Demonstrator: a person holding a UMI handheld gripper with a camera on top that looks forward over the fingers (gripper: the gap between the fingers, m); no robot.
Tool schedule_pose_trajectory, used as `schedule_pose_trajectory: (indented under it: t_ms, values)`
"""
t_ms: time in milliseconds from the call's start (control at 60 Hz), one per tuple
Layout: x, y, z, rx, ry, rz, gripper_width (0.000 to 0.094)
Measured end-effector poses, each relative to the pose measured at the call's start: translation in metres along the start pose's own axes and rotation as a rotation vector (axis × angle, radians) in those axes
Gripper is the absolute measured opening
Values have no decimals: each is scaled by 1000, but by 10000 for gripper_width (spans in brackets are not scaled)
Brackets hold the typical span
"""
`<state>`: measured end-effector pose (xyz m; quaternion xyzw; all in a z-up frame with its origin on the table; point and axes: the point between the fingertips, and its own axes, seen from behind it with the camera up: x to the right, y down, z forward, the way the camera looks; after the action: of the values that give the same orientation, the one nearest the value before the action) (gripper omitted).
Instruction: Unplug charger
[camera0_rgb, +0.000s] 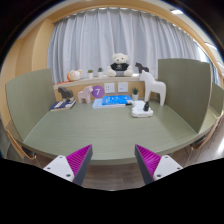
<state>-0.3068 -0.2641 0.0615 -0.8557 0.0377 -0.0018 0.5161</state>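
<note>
A white charger (142, 103) stands plugged into a white power strip (143, 112) on the far right part of the olive-green table mat (105, 130). My gripper (112, 160) is open and empty, with its fingers (76, 160) spread wide over the near edge of the table. The charger lies well beyond the fingers, ahead and a little to the right. Nothing stands between the fingers.
A blue box (112, 101), a purple clock (97, 91) and small figures (73, 75) stand on a low shelf at the back. A white plush toy (120, 64) sits on top. Olive partition panels (184, 92) flank the table; grey curtains (110, 40) hang behind.
</note>
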Motion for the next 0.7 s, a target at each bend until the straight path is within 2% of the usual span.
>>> schedule_pose_trajectory:
  t_ms: [100, 367, 567, 700]
  values:
    - [29, 3, 6, -23, 54, -3, 858]
    - [143, -36, 117, -26, 155, 4, 833]
    - [195, -77, 219, -26, 167, -17, 731]
    - [208, -101, 280, -27, 126, -16, 682]
